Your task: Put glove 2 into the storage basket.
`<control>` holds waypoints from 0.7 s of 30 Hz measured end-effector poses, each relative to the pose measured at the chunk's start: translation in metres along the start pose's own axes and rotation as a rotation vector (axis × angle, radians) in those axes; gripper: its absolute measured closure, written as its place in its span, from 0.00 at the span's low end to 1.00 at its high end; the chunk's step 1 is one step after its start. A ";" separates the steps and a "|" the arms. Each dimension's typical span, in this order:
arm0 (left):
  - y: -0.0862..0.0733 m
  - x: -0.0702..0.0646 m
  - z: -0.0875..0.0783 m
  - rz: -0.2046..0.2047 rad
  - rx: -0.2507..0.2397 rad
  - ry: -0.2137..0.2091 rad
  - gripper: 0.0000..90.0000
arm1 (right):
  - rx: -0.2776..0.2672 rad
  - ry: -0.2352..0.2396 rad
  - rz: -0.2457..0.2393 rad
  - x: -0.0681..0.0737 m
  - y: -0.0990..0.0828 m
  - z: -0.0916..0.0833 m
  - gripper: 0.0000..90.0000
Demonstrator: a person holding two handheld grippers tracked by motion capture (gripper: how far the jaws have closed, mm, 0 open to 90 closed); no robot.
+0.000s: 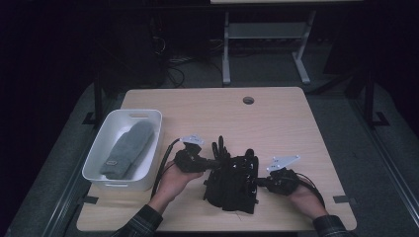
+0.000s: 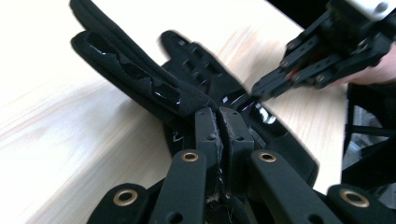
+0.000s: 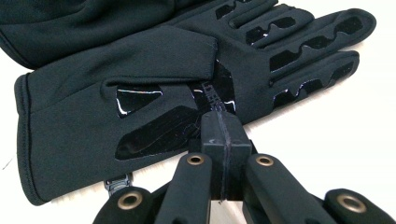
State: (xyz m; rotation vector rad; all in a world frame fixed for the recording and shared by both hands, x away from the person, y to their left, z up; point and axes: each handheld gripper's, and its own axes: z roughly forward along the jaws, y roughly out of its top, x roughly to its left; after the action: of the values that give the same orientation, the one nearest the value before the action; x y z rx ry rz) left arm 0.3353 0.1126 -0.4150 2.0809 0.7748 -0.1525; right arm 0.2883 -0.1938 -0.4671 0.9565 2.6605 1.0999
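At the left edge of the light wooden worktop (image 1: 276, 118) stands a white bin (image 1: 99, 157) containing a grey mitten (image 1: 127, 149). To its right, the left gripper (image 1: 210, 161) is held in the person's left hand (image 1: 174, 178). In the left gripper view its fingers (image 2: 208, 133) are pressed together, pinching the fabric of a black glove (image 2: 154, 88). The black gloves (image 1: 232, 183) lie at the centre of the near half of the worktop, between the two grippers. On the right, the right gripper (image 1: 258, 181) is held in the right hand (image 1: 305, 197). Its fingers (image 3: 211, 133) are likewise pressed together, gripping a thin edge of the glove (image 3: 140, 88) at its palm side.
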 end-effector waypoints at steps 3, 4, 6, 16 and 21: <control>0.005 -0.004 0.006 0.007 -0.003 -0.014 0.96 | 0.002 0.007 -0.007 0.002 0.003 0.004 1.00; 0.007 -0.005 0.007 0.014 0.001 -0.017 0.96 | 0.001 0.008 -0.017 0.002 0.004 0.005 1.00; 0.009 -0.008 0.012 0.014 0.000 -0.026 0.96 | 0.004 0.013 -0.018 0.003 0.007 0.008 1.00; 0.015 -0.014 0.046 0.023 0.030 -0.058 0.94 | 0.001 0.023 -0.038 0.006 0.018 0.019 1.00; 0.016 -0.017 0.059 0.027 0.026 -0.092 0.84 | -0.006 0.019 -0.037 0.004 0.019 0.018 1.00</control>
State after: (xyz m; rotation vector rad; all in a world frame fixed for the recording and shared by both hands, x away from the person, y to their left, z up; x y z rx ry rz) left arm 0.3414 0.0524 -0.4328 2.0926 0.6923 -0.2424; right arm 0.3001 -0.1705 -0.4670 0.8971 2.6768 1.1135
